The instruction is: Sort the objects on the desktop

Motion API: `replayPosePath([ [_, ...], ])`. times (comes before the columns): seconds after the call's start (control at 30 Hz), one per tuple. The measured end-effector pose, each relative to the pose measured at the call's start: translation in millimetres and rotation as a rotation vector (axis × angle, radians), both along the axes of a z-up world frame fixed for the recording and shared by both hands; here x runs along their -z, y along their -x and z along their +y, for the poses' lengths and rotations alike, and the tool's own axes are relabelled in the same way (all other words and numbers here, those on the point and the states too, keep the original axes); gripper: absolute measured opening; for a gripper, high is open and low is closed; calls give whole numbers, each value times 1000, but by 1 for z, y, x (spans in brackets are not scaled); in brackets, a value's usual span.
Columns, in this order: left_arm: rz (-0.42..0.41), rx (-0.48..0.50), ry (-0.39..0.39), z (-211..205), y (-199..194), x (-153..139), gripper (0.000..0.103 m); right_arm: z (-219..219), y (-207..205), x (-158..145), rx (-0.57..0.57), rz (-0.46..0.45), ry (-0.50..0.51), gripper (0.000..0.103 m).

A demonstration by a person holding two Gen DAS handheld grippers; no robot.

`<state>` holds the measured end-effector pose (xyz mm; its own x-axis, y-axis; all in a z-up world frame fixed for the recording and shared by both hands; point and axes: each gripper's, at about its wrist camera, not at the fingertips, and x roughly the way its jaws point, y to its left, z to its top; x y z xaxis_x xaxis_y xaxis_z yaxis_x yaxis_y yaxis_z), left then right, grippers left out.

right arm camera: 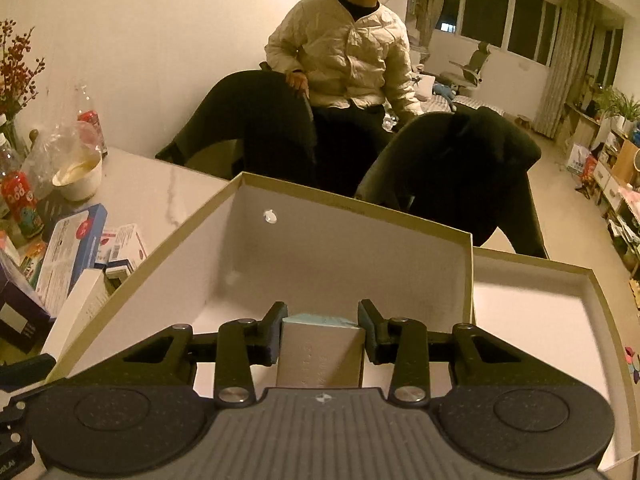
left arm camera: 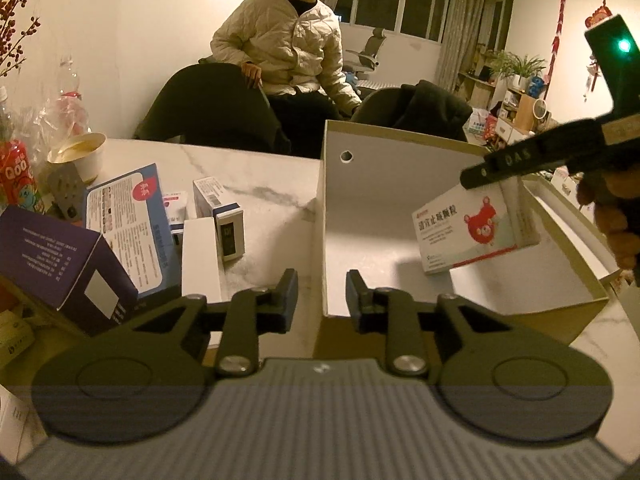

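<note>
A large open cardboard box (left arm camera: 384,184), white inside with a tan rim (right arm camera: 352,204), stands on the marble table. My right gripper (right arm camera: 322,332) is shut on a small white medicine box (right arm camera: 320,348) and holds it tilted over the big box's inside. In the left wrist view the same medicine box (left arm camera: 476,232) shows a red bear print, with the right gripper (left arm camera: 490,184) coming in from the upper right. My left gripper (left arm camera: 322,300) hovers astride the big box's near left corner. Its jaws stand close together and do not visibly touch the wall.
Left of the big box lies a pile: a purple carton (left arm camera: 60,256), a blue-and-white carton (left arm camera: 132,220), a small white box (left arm camera: 224,224), a paper bowl (left arm camera: 80,156), a red bottle (left arm camera: 16,176). The lid (right arm camera: 532,320) lies to the right. A person (right arm camera: 348,52) sits behind two black chairs.
</note>
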<state>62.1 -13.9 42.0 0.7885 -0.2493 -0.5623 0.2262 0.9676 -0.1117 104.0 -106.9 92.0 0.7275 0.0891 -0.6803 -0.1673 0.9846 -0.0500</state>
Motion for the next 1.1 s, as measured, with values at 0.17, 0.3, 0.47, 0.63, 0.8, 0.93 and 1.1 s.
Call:
replayPosePath([
  [0.17, 0, -2, 7, 2, -3, 1, 24, 1, 9, 1, -29, 99, 28, 41],
  [0.3, 0, -2, 7, 1, -3, 2, 24, 3, 18, 10, -51, 229, 79, 41],
  [0.47, -1, -3, 7, 1, -3, 2, 24, 5, 17, 24, -67, 315, 120, 42],
  [0.63, -2, -4, 5, 1, -3, 2, 24, 6, 9, 29, -68, 317, 110, 42],
  [0.8, -10, -7, -5, -2, -2, 3, 24, 15, 0, 38, -62, 277, 157, 41],
  [0.93, -14, -7, -11, -3, -2, 3, 24, 17, -12, 42, -25, 241, 166, 40],
  [1.1, -16, -8, -15, -3, -4, 5, 24, 12, -30, 45, 50, 207, 181, 40],
])
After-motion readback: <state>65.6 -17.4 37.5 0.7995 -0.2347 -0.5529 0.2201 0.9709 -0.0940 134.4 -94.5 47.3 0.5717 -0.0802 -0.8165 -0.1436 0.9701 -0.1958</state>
